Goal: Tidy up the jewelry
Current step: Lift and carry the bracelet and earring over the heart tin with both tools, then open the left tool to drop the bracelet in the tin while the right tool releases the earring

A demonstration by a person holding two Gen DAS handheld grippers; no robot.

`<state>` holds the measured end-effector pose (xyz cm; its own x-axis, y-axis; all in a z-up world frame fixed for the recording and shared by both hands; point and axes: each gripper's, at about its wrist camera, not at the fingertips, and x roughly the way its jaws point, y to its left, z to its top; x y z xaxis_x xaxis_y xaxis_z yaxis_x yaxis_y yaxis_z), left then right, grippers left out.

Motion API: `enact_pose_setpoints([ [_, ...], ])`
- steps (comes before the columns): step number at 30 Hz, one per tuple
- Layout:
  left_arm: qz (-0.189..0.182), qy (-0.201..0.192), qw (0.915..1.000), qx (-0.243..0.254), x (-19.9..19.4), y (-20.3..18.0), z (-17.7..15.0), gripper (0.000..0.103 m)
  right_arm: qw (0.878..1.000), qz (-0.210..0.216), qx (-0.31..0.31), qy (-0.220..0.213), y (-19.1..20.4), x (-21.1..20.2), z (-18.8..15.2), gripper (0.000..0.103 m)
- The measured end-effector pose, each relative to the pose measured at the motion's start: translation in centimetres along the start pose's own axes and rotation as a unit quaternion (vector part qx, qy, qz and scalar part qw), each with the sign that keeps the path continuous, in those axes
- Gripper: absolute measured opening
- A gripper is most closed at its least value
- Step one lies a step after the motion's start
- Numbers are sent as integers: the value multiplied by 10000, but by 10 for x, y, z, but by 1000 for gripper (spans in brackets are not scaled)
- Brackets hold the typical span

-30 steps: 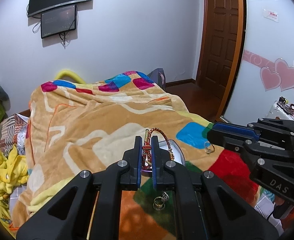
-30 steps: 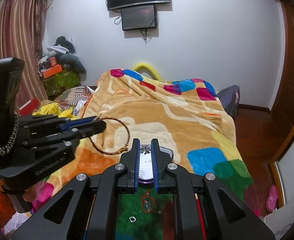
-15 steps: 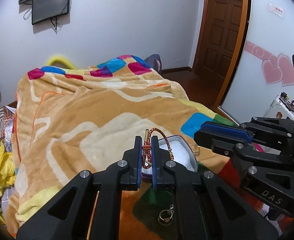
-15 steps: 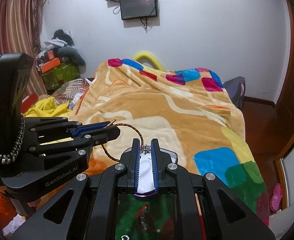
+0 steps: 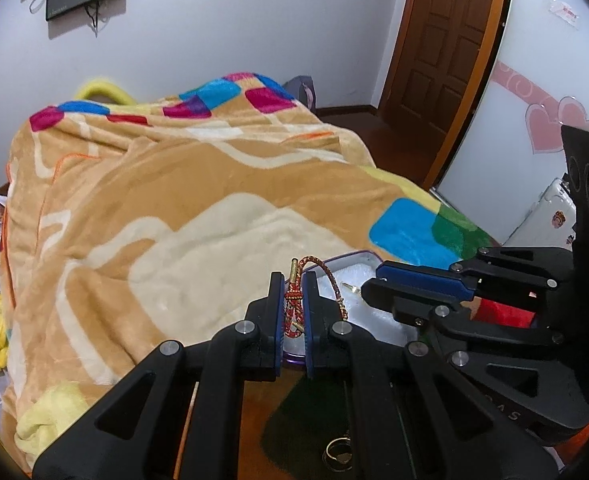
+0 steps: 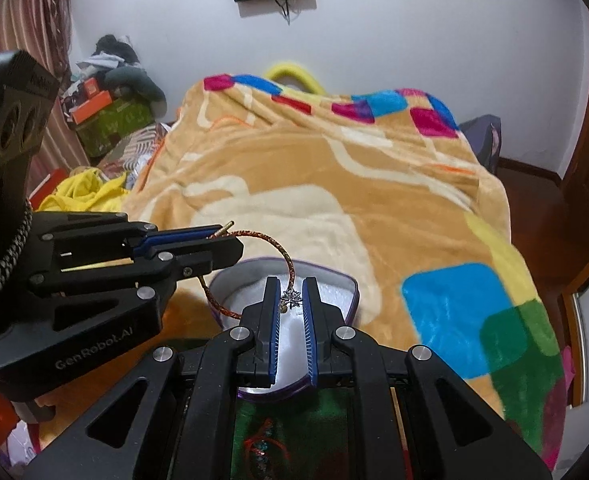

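Right gripper [image 6: 291, 300] pinching a small silver star-shaped charm [image 6: 291, 298] just over the white-lined purple-rimmed jewelry tray [image 6: 334, 294]. Left gripper [image 5: 293, 294] clamped on a red-gold braided cord bracelet [image 5: 326, 276], above the tray's left edge, w/ orange patchwork fleece blanket [image 6: 374, 184] behind.

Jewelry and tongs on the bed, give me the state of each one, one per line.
Left tongs: shut on the bracelet.
Bracelet: held in the air over the tin, looped.
Right tongs: shut on the charm.
Charm: pinched at the tips, above the tin.
Tin: open, lying on the blanket, white lining showing.
Ring: loose on the blanket.
Red cord piece: loose on the blanket.
Door: closed.
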<state>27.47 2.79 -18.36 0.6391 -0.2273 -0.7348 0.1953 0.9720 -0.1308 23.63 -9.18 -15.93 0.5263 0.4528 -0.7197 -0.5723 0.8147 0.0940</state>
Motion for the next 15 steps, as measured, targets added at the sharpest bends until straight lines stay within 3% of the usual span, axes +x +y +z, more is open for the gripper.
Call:
enact_pose_setpoints([
  [15, -19, 194, 9998, 102, 4, 2, -4, 7, 9992, -66, -102, 385, 0, 9, -6, 10],
])
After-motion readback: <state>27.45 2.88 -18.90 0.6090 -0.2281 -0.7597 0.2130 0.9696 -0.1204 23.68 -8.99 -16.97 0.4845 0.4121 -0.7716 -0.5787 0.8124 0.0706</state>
